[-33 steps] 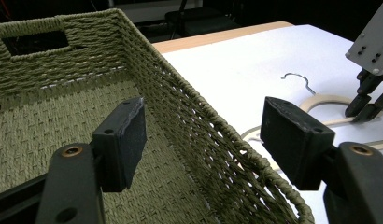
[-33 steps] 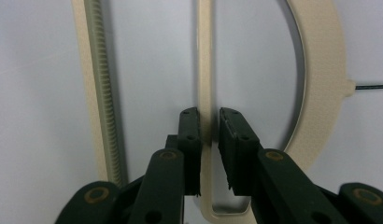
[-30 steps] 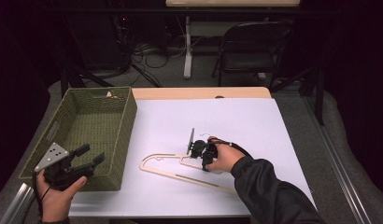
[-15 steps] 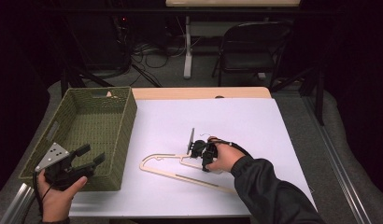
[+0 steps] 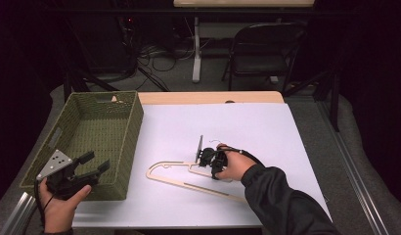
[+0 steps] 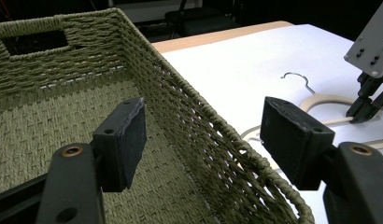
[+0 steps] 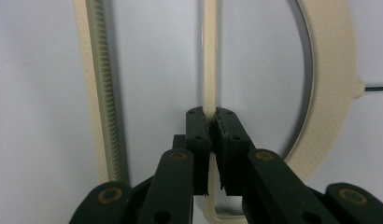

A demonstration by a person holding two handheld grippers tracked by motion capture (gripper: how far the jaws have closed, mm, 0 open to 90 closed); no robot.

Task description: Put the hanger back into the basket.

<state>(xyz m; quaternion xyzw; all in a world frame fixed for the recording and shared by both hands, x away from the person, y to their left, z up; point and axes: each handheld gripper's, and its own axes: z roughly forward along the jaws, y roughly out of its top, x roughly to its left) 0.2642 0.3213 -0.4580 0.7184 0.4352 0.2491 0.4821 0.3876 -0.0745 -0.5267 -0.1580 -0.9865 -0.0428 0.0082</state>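
A cream wooden hanger (image 5: 185,183) with a wire hook (image 5: 215,143) lies flat on the white table top. My right gripper (image 5: 207,163) points down at it, and its jaws have just been closing. In the right gripper view the gripper (image 7: 212,119) is shut on the hanger's thin inner bar (image 7: 209,70), beside the curved shoulder (image 7: 329,93). My left gripper (image 5: 97,162) is held open over the near right corner of a green woven basket (image 5: 136,128). Its pads (image 6: 129,140) straddle the basket's rim (image 6: 189,108) without touching it. The left gripper view also has the hanger (image 6: 320,99) and the right gripper (image 6: 367,105) farther off.
The basket stands along the table's left side. A bare wooden strip (image 5: 208,97) runs along the table's far edge. Beyond it are a folding chair (image 5: 259,49) and cables on the floor. White table surface lies open beyond and right of the hanger.
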